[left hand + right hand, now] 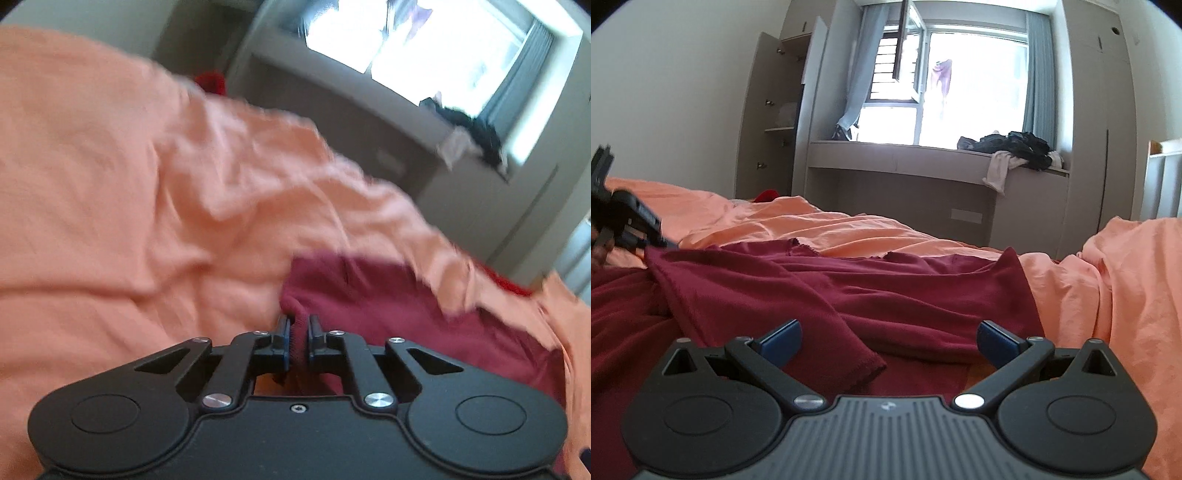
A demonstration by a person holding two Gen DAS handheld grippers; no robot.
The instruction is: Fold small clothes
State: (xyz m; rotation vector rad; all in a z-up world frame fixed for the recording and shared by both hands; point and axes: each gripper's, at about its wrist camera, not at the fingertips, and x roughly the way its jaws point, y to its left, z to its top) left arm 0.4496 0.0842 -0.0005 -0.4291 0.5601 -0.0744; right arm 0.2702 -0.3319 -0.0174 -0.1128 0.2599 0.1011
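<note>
A dark red garment (905, 291) lies spread and creased on an orange bedsheet (849, 229), one sleeve folded toward me. My right gripper (888, 341) hovers low over that sleeve's cuff, open, its blue pads (783, 341) wide apart and touching nothing. At the far left edge of the right wrist view my left gripper (661, 240) sits at the garment's left edge. In the blurred left wrist view, the left gripper (297, 326) is shut on a pinched fold of the dark red garment (399, 299), with the orange bedsheet (110, 184) bunched around it.
Beyond the bed a window ledge (905, 155) carries a pile of dark clothes (1019, 146). An open wardrobe (775, 122) stands at the back left. A small red item (766, 195) lies at the bed's far edge. White furniture (1163, 177) stands at the right.
</note>
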